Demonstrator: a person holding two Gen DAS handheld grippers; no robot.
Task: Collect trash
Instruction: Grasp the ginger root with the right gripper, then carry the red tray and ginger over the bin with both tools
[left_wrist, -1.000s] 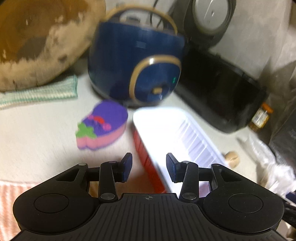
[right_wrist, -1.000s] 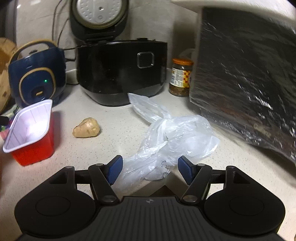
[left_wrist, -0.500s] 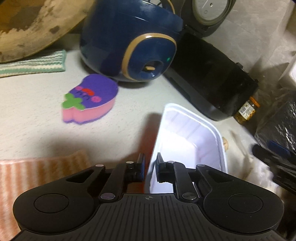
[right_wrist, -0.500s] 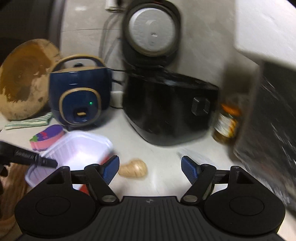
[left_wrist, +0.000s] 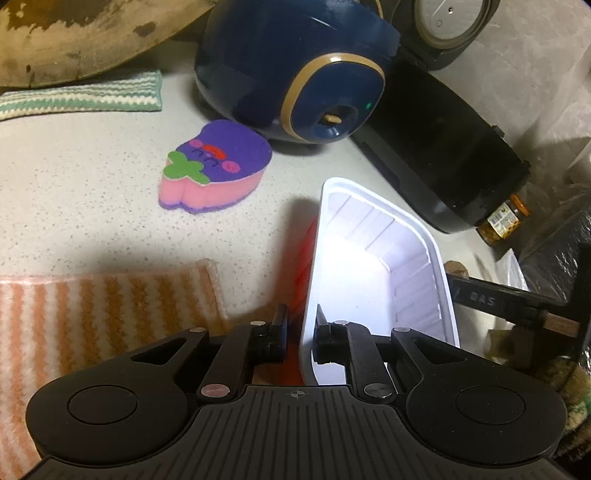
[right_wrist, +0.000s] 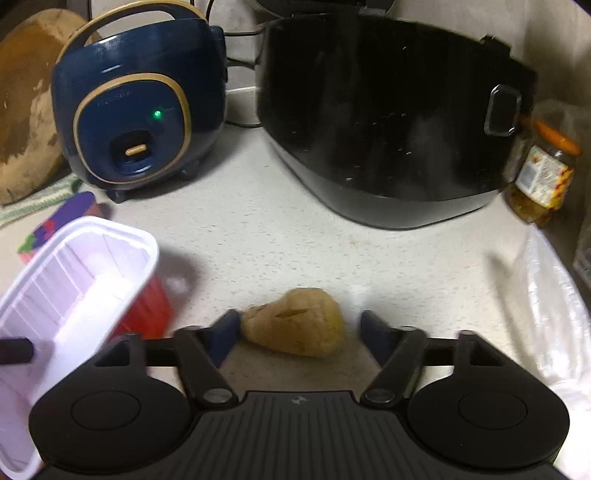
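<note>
The left gripper (left_wrist: 300, 334) is clamping the near wall of the red-and-white tub (left_wrist: 373, 266), one pad outside against the red, the other inside against the white, so the tub is serving as a hand-held bin, its mouth tipped open toward the counter (left_wrist: 74, 184). The right gripper (right_wrist: 295, 330) is straddling the brownish lump (right_wrist: 295, 323), apparently a knob of ginger or some peel; its jaws have just been closing, yet the right pad is standing clear of the lump and the left one is just at its edge, so nothing is being gripped. I judge the lump is meant for the tub, waiting just beside it. A crumpled plastic bag (right_wrist: 554, 314) is lying farther right, cut off by the frame edge. Beyond, the purple sponge (left_wrist: 212, 166) is sitting near the blue cooker (right_wrist: 136, 110), with the black cooker (right_wrist: 388, 129) and a jar (right_wrist: 543, 177) at the back. What the lump truly is stays hard to make out.
</note>
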